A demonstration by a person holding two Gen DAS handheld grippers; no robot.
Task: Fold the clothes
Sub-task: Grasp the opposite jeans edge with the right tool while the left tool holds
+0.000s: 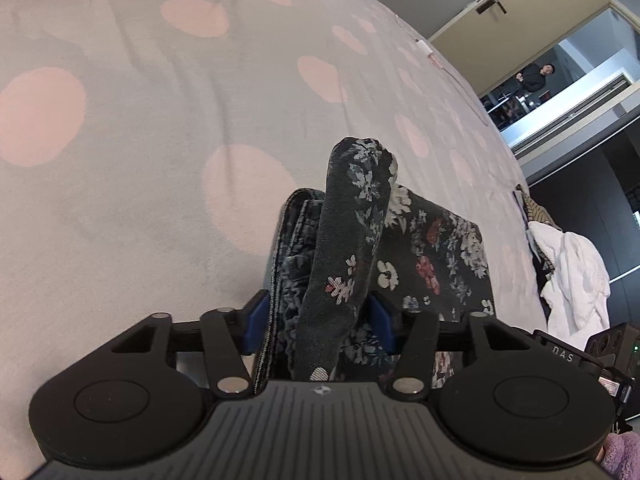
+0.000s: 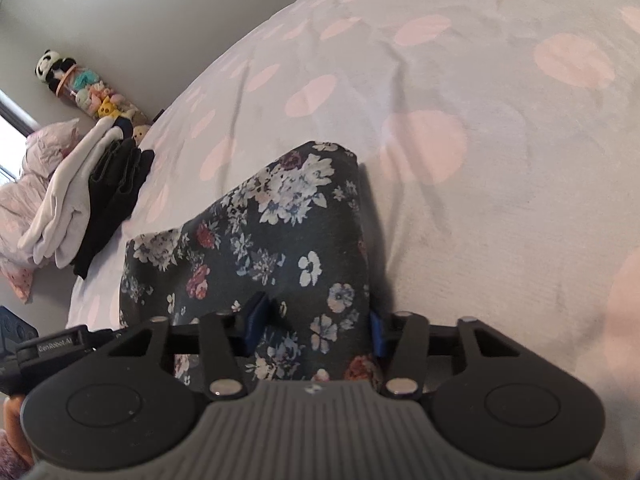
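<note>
Bed: your spotted bedspread (image 1: 140,128) carries everything.
Garment: floral cloth (image 2: 256,240), folded, lies on it.
Left gripper (image 1: 318,322): jaws pinch a raised fold, likely to carry it over.
Right gripper (image 2: 318,330): jaws clamp the cloth's near edge, steadying it.

My left hand-held gripper (image 1: 318,322) is matte black, with two round discs flanking a grey ribbed centre plate that carries a small white emblem. Silver rivets cap its black linkage arms, and its finger pads (image 1: 256,322) are blue. My right hand-held gripper (image 2: 318,326) has the same build, with blue pads (image 2: 253,324). I can read white lettering on a black side piece, roughly "GenRobot.AI". Skin and a fuzzy purple sleeve (image 1: 620,454) show at the frame corner.
</note>
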